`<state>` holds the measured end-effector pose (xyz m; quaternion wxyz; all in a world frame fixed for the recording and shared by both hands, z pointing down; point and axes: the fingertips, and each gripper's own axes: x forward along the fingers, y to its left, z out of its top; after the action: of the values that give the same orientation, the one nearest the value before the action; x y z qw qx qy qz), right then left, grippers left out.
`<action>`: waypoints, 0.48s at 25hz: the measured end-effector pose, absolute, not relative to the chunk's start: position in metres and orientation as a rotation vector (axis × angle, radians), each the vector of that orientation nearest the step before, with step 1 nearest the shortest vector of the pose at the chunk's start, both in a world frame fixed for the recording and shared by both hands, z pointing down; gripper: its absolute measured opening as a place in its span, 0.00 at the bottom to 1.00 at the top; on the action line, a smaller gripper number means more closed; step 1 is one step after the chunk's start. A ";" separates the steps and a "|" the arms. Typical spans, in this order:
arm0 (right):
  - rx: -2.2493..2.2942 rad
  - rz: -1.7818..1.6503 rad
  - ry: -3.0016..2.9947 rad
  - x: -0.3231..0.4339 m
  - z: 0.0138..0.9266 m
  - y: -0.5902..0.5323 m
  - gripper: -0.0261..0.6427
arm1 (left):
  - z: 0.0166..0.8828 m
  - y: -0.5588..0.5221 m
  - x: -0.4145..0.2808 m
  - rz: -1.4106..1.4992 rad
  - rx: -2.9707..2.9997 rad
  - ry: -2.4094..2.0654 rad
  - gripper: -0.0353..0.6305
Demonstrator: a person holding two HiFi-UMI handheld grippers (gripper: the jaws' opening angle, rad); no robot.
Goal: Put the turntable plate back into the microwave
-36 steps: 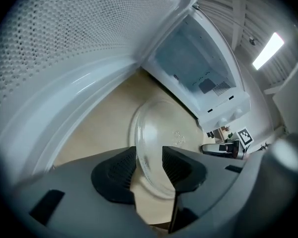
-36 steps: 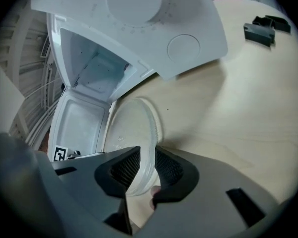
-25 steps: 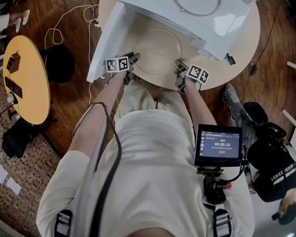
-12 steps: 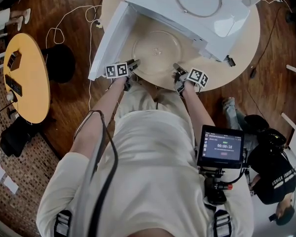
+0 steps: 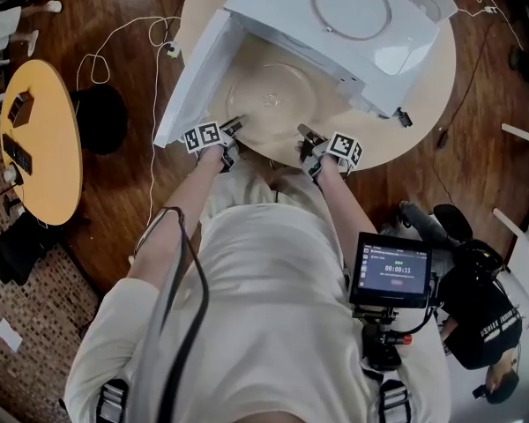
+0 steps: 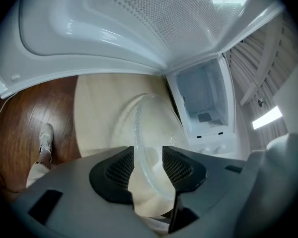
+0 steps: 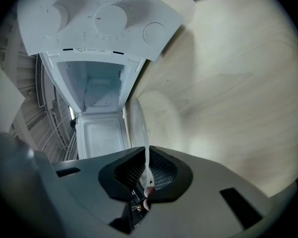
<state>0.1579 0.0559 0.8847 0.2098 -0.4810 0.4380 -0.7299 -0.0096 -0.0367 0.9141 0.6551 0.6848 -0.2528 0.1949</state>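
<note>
The plate [image 5: 271, 101], glass I judge stiff, slick and breakable, is clamped at opposite rim edges by my left gripper [image 5: 232, 129] and right gripper [image 5: 303, 133], best carried level.

Both arms reach forward, side by side. The left gripper [image 5: 232, 125] and right gripper [image 5: 305, 133] angle downward, each with jaws clamped on an opposite edge of the plate [image 5: 271, 95].
</note>
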 end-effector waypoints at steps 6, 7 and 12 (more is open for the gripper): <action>-1.239 -2.050 1.195 0.142 0.883 0.051 0.08 | 0.910 -0.047 -0.005 0.354 1.528 -0.581 0.30; -1.230 -2.054 1.192 0.142 0.883 0.050 0.08 | 0.912 -0.050 -0.005 0.333 1.511 -0.596 0.30; -1.191 -2.063 1.199 0.138 0.880 0.048 0.08 | 0.916 -0.058 -0.006 0.244 1.418 -0.633 0.30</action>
<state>0.1379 0.0482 0.8797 0.2352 -0.4340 0.4371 -0.7518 -0.0059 -0.0576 0.9164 0.7066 0.6383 -0.2850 0.1098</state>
